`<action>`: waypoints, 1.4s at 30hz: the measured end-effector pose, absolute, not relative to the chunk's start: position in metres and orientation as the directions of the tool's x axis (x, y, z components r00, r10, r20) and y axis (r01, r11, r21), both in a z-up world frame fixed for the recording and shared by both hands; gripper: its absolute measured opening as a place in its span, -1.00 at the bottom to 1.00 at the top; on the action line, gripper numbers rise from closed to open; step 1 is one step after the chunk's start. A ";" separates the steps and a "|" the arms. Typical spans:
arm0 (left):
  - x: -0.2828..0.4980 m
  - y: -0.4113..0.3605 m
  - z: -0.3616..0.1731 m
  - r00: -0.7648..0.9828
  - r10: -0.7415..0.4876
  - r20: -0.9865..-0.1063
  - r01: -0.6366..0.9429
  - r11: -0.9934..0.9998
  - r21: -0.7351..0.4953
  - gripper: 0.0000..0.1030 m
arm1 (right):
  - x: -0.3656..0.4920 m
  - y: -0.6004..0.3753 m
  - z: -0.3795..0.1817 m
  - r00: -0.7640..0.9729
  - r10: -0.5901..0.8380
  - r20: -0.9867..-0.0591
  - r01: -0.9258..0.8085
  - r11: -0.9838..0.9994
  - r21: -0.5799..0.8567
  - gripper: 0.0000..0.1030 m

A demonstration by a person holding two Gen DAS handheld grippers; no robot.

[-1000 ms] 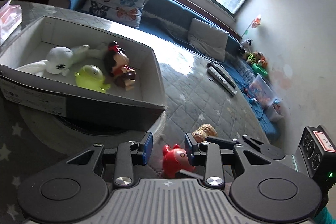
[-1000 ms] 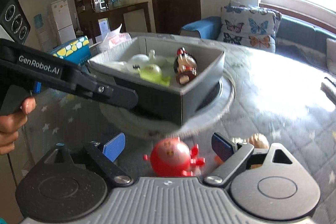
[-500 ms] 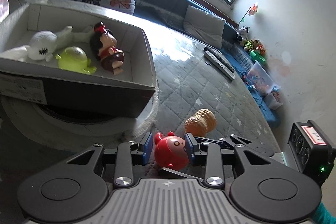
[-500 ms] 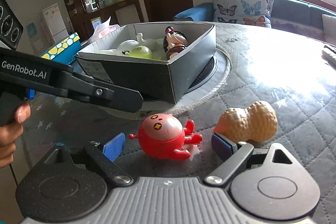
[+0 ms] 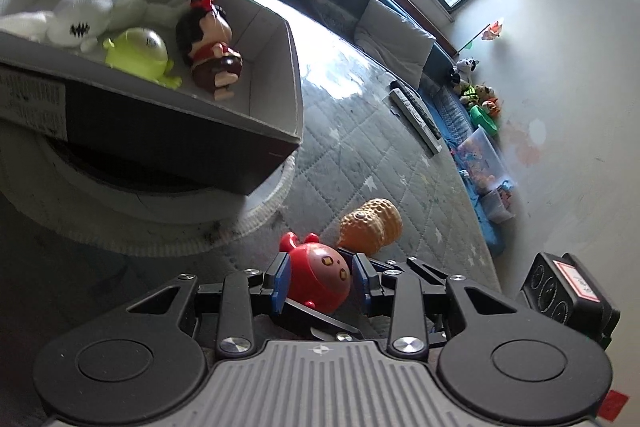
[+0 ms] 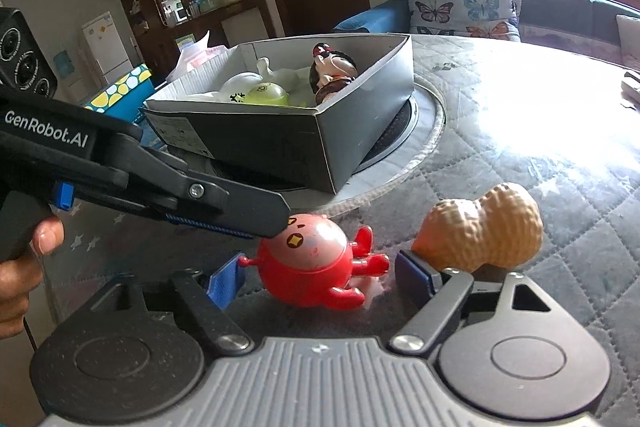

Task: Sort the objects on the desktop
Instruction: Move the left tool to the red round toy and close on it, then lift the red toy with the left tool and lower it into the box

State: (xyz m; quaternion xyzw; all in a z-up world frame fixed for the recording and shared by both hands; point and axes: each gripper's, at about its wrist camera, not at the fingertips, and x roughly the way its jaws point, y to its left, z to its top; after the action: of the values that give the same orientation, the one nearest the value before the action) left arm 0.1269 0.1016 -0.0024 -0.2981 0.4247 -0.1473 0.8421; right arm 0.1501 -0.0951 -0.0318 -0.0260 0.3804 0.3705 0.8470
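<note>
On the quilted grey bench [image 6: 540,131], largest first: grey cardboard box [image 6: 360,131] perched on a round white-rimmed turntable [image 6: 430,115], open top, holding a white plush toy [image 5: 82,13], a lime-green round toy [image 5: 138,53] and a dark-haired doll [image 5: 210,43] lying side by side. Near the box's front corner, on the bare bench: tan peanut-shaped toy [image 6: 486,227] just beside a red round toy [image 6: 320,263] with small stubby limbs, the two close but whether touching cannot be told. Left gripper [image 5: 320,277] angled down over the red toy, blue-padded fingers [image 5: 282,281] flanking its body on both sides; left pad appears against it, right pad close, firm grasp not confirmed. Right gripper [image 6: 326,277] low on the bench from the other side, fingers [image 6: 226,279] spread wide and closing, red toy between them, pads clear of it; right-hand pad sits just beside the peanut's near end. Hand [image 6: 24,263] wrapped around the left gripper's handle at the left edge of the right wrist view. Two remote controls [image 5: 416,115] lying well apart from the toys, toward the bench's far edge.
</note>
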 end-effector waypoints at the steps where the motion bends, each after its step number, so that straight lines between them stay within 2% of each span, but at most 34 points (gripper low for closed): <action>1: 0.128 0.101 -0.003 0.594 -0.504 -0.627 -0.007 0.776 -0.631 -0.29 | 0.150 -0.095 -0.032 0.437 0.608 -0.663 -0.648 0.724 0.237 0.59; 14: 0.130 0.102 -0.015 0.579 -0.512 -0.635 -0.064 0.747 -0.661 -0.27 | 0.145 -0.093 -0.033 0.451 0.607 -0.655 -0.670 0.715 0.201 0.58; 22: 0.128 0.102 -0.014 0.583 -0.505 -0.637 -0.086 0.741 -0.666 -0.23 | 0.144 -0.097 -0.033 0.458 0.608 -0.649 -0.666 0.718 0.203 0.34; 36: 0.128 0.105 -0.020 0.584 -0.527 -0.618 -0.092 0.713 -0.695 -0.19 | 0.142 -0.098 -0.031 0.471 0.600 -0.647 -0.656 0.729 0.199 0.34; 42: 0.121 0.109 -0.003 0.609 -0.539 -0.582 -0.047 0.708 -0.705 -0.20 | 0.136 -0.097 -0.014 0.492 0.602 -0.629 -0.664 0.727 0.175 0.34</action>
State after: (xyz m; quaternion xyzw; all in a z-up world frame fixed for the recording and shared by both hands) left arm 0.1209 0.1094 -0.0027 -0.3519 0.4165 -0.1492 0.8249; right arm 0.1365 -0.0966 -0.0141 -0.0452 0.3454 0.3667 0.8627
